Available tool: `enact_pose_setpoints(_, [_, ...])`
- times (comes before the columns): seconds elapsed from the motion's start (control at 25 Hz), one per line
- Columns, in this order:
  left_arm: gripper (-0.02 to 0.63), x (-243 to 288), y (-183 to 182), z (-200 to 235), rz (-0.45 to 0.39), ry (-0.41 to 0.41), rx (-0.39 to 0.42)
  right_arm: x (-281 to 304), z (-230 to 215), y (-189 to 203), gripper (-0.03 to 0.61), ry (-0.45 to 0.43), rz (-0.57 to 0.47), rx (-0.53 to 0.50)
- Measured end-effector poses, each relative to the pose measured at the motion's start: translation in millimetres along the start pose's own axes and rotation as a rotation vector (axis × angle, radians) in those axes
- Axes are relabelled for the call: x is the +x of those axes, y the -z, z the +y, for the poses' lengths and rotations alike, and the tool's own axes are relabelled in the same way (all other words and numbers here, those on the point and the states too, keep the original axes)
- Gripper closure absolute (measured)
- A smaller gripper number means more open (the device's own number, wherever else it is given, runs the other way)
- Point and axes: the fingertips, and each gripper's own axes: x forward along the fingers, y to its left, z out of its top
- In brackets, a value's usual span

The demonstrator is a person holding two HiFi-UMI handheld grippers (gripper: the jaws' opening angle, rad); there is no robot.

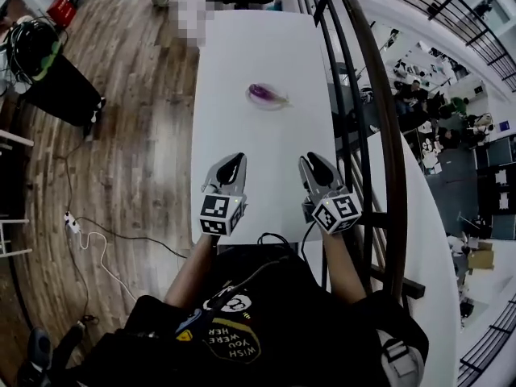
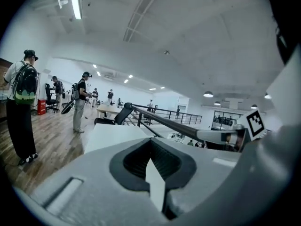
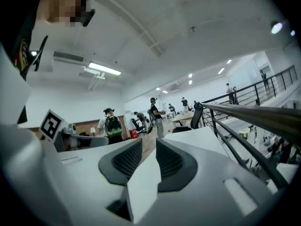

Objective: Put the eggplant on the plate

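Observation:
In the head view a purple eggplant (image 1: 261, 93) lies on a small clear plate (image 1: 251, 101) at the middle of the long white table (image 1: 266, 176). Both grippers hover over the table's near end, well short of the plate, pointing along the table. My left gripper (image 1: 231, 166) has its dark pads meeting at the tips with nothing between them, as the left gripper view (image 2: 149, 147) also shows. My right gripper (image 1: 317, 166) keeps a narrow gap between its pads (image 3: 148, 149), and that gap is empty. Neither gripper view shows the eggplant or the plate.
A dark metal railing (image 1: 379, 111) runs along the table's right side, close to the right gripper. Wooden floor with cables (image 1: 97, 236) lies to the left. Several people stand far off by other tables (image 2: 80, 100), (image 3: 157, 114).

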Motion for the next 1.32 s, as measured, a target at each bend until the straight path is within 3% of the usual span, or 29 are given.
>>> enact_pose_setpoints(0.12, [0.609,-21,-22,-26,-0.046,0.023,0.037,-40,26,-13,0.528,0.019,-0.047,0.044])
enact_pose_setpoints(0.32, [0.609,-33,-28,-61,-0.06,0.041,0.079,-71,33,-1,0.577,0.067,0.0,0.042])
enact_pose_setpoints(0.48, [0.609,-33,-27,-67,-0.05,0.043,0.074,-72,26,-2,0.578,0.091,0.007,0.035])
enact_pose_setpoints(0.8, [0.609,-33,-34,-71,-0.063,0.045,0.095,-61,34,-28,0.578,0.044,-0.036,0.013])
enact_pose_setpoints(1.32, [0.609,-39,-33,-73,-0.071,0.033,0.09,-66,40,-28,0.577,0.035,-0.033,-0.006])
